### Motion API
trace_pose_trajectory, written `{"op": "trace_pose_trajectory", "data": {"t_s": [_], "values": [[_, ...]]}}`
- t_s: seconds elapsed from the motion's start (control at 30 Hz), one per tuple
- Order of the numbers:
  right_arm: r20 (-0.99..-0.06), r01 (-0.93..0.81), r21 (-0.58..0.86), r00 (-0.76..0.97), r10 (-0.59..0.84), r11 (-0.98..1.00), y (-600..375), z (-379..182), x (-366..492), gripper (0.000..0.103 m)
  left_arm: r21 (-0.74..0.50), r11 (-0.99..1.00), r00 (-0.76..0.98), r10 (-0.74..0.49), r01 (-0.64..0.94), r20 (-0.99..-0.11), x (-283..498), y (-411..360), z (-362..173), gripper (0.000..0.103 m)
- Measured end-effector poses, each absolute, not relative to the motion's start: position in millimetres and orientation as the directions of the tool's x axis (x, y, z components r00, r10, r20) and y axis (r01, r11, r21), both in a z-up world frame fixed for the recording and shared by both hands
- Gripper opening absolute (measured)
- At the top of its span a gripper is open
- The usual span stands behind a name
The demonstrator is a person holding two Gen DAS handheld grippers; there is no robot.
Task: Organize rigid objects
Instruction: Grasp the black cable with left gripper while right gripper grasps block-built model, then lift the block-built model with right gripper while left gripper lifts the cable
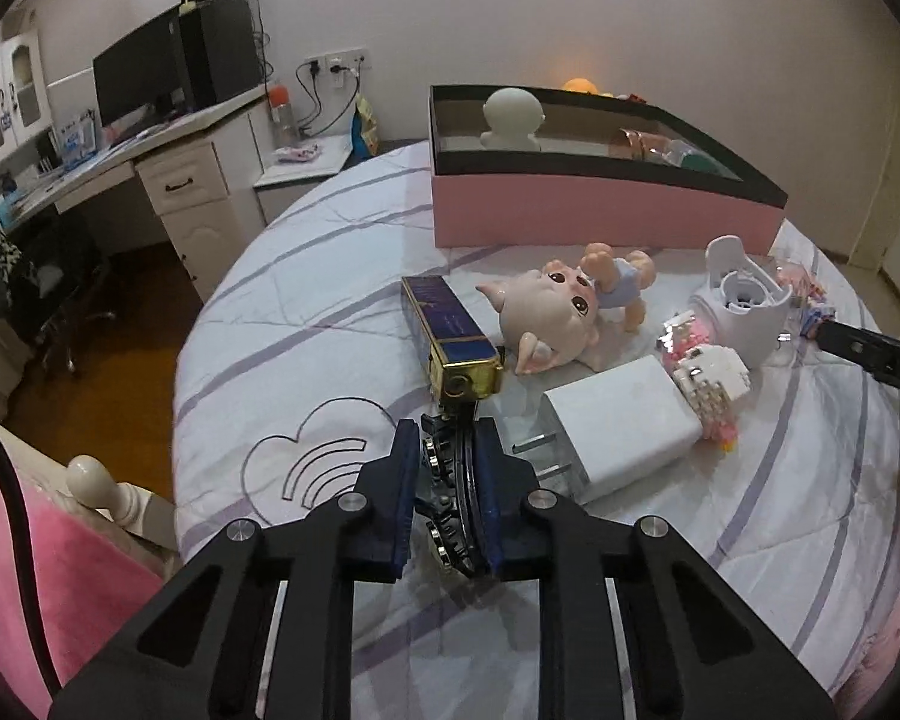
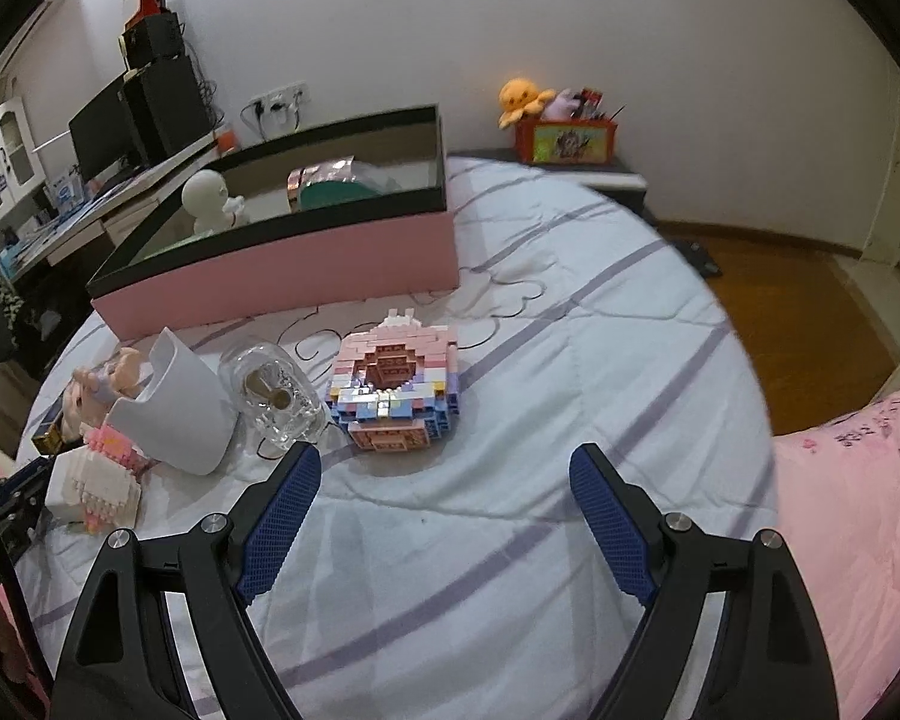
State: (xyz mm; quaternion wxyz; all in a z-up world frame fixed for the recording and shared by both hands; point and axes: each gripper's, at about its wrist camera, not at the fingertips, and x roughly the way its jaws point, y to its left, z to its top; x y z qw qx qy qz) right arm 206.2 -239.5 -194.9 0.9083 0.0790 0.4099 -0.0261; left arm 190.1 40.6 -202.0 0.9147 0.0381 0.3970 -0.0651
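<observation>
My left gripper (image 1: 447, 441) is shut on a black toothed round object (image 1: 450, 498), held low over the bed. Just ahead lie a blue and gold box (image 1: 450, 336), a pink pig figurine (image 1: 561, 312), a white charger (image 1: 621, 426), a white block figure (image 1: 711, 378) and a white holder (image 1: 744, 300). The pink storage box (image 1: 600, 204) stands at the back with a white doll (image 1: 510, 117) inside. My right gripper (image 2: 444, 468) is open and empty, just short of a pastel brick model (image 2: 396, 384). A clear glass jar (image 2: 273, 396) and the white holder (image 2: 180, 408) lie to its left.
All this sits on a white quilt with purple stripes (image 2: 510, 540). A desk with a monitor (image 1: 138, 78) stands at the left beyond the bed. A side table carries an orange plush and a toy bin (image 2: 564, 138). Wooden floor (image 2: 810, 312) lies to the right.
</observation>
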Motion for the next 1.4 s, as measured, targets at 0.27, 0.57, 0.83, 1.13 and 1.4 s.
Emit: {"op": "trace_pose_trajectory", "data": {"t_s": [0.27, 0.57, 0.83, 1.13, 1.4], "values": [[-0.809, 0.106, 0.07, 0.588, -0.005, 0.992, -234, -203, 253, 0.086, -0.018, 0.986, 0.698, -0.129, 0.164, -0.705, 181, 37, -185, 0.015], [-0.791, 0.099, 0.007, 0.609, -0.055, 0.995, -226, -199, 247, 0.052, -0.046, 0.982, 0.706, -0.165, 0.185, -0.688, 183, 28, -177, 0.001], [-0.689, 0.07, 0.074, 0.725, 0.0, 0.995, -209, -171, 191, 0.052, -0.115, 0.967, 0.73, -0.247, 0.226, -0.637, 170, 26, -159, 0.0], [-0.634, 0.015, 0.088, 0.772, 0.044, 0.996, -193, -152, 172, 0.053, -0.1, 0.969, 0.753, -0.238, 0.224, -0.613, 161, 34, -144, 0.0], [-0.659, 0.014, 0.105, 0.75, 0.059, 0.994, -191, -163, 175, 0.053, -0.114, 0.984, 0.673, -0.176, 0.135, -0.719, 170, 69, -179, 0.002]]}}
